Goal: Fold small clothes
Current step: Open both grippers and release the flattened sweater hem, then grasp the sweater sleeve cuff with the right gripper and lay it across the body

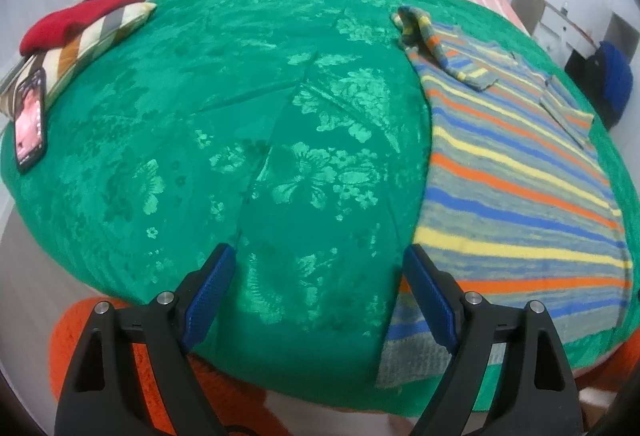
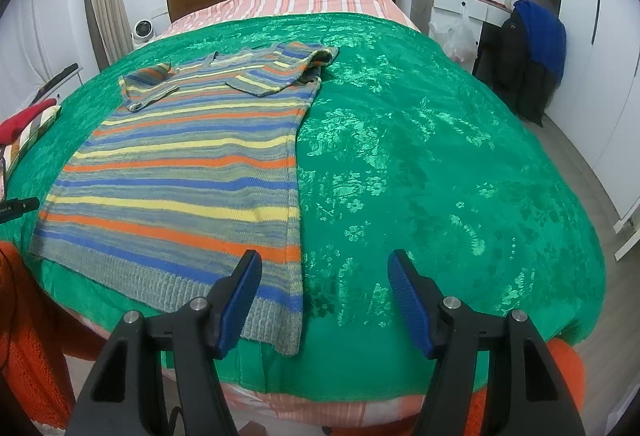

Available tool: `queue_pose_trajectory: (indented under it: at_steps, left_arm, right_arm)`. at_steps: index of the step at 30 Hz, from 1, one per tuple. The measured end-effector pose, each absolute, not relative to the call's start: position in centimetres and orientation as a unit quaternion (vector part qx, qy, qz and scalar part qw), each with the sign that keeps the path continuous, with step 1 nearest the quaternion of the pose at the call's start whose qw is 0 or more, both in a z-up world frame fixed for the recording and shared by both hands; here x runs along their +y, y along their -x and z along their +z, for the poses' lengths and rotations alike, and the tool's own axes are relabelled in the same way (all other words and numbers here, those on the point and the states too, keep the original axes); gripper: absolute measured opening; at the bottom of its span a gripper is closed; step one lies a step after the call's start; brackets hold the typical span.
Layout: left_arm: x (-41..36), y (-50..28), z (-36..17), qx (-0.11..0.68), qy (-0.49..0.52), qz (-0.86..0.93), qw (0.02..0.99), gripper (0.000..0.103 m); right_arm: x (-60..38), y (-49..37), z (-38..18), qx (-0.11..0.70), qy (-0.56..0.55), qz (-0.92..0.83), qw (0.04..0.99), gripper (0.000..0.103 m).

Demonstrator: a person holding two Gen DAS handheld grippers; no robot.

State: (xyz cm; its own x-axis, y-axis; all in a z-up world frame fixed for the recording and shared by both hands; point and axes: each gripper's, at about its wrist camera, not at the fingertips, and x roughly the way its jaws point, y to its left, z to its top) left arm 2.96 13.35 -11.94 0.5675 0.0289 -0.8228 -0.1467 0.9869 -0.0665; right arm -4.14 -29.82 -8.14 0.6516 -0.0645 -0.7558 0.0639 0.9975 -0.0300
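Note:
A striped knit sweater (image 1: 520, 171) in grey, blue, orange and yellow lies flat on the green bedspread (image 1: 240, 115), both sleeves folded in over its chest. In the right wrist view the sweater (image 2: 188, 163) lies left of centre. My left gripper (image 1: 320, 268) is open and empty above the bed's front edge, its right finger over the sweater's left hem corner. My right gripper (image 2: 324, 272) is open and empty, its left finger over the sweater's right hem corner.
A phone (image 1: 30, 119) lies on the bed's left edge beside a striped cushion (image 1: 84, 47) with a red garment (image 1: 76, 19) on it. An orange knit item (image 1: 132, 364) sits below the bed's front edge. A chair with dark and blue clothes (image 2: 528, 51) stands at the right.

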Motion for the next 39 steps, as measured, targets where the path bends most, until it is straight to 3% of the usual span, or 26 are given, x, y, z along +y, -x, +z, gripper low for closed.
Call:
queue_pose_trajectory:
  at_steps: [6,11,15,25,27,28,29,36,39]
  left_arm:
    - [13.6,-3.3,-11.6,0.452,0.059,0.056,0.889,0.091]
    - [14.1,-3.0,-12.2,0.448,0.057,0.073,0.889,0.091]
    - [14.4,-3.1,-12.3,0.442,0.066,0.086,0.891,0.091]
    - [14.9,-3.4,-13.0,0.447,0.061,0.104,0.886,0.091]
    - [15.2,-3.4,-13.0,0.448,0.069,0.105,0.885,0.091]
    - [15.4,-3.3,-13.0,0.448,0.075,0.105,0.884,0.091]
    - [15.6,-3.3,-13.0,0.449,0.079,0.105,0.884,0.091]
    - [15.9,-3.9,-13.5,0.457,0.098,0.103,0.878,0.091]
    - [15.4,-3.9,-13.5,0.455,0.086,0.105,0.880,0.091]
  right_arm:
    - [-29.6,3.5,-7.0,0.407,0.027,-0.017,0.913,0.065]
    - [-30.1,-0.6,-2.1,0.376,0.092,0.036,0.921,0.065]
    - [-30.3,-6.9,1.5,0.348,0.111,0.069,0.928,0.076]
    - [-20.1,-22.9,-8.6,0.450,0.209,0.172,0.851,0.071]
    - [-20.5,-25.7,-11.4,0.496,0.190,0.154,0.833,0.060]
    - [-21.4,-26.6,-12.2,0.518,0.159,0.154,0.826,0.044]
    - [-22.7,-27.2,-12.1,0.526,0.122,0.151,0.828,0.005]
    - [-41.1,-25.9,-4.0,0.439,-0.039,-0.028,0.897,0.002]
    - [-49.2,-24.2,-3.7,0.438,-0.106,-0.112,0.886,0.002]
